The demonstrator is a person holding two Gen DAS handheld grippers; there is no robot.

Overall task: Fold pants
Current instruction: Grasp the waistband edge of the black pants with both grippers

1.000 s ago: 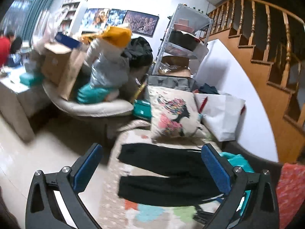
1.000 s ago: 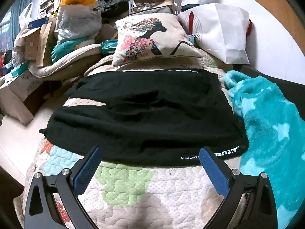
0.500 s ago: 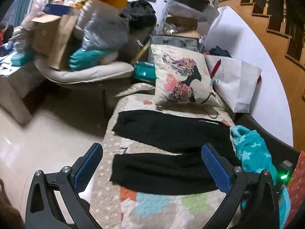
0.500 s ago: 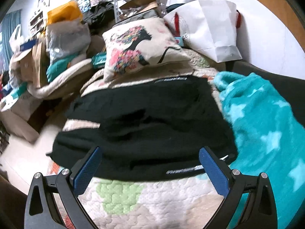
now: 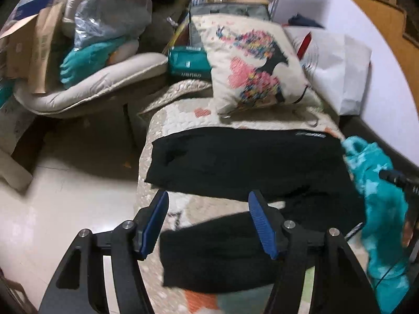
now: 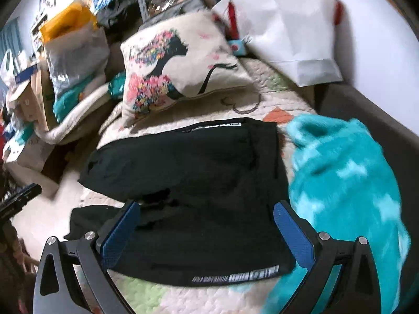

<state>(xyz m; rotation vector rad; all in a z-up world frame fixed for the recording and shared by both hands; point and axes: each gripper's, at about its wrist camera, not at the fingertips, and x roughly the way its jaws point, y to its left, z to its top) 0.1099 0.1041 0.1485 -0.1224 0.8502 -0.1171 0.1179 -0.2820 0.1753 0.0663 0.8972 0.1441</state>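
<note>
- Left wrist view: the left gripper (image 5: 207, 225) hangs above the near leg of the black pants (image 5: 243, 167), its jaws set wide with nothing between them. That fits lining up on a leg end before any grip, as I judge it.
- Right wrist view: the right gripper (image 6: 207, 231) hovers over the waist end of the pants (image 6: 188, 183), beside the turquoise blanket (image 6: 343, 183). Its jaws are wide too and hold nothing.
- One gripper near each end suggests the pants are meant to be lifted evenly by both ends.
- The pants lie flat on the quilted bed (image 5: 183, 115), in front of the printed pillow (image 5: 256, 65), waistband beside the blanket.
- They look unfolded: the two legs are spread apart in a shallow V, with quilt showing between them.
- White lettering runs along the waistband; the cloth looks soft and limp.
</note>
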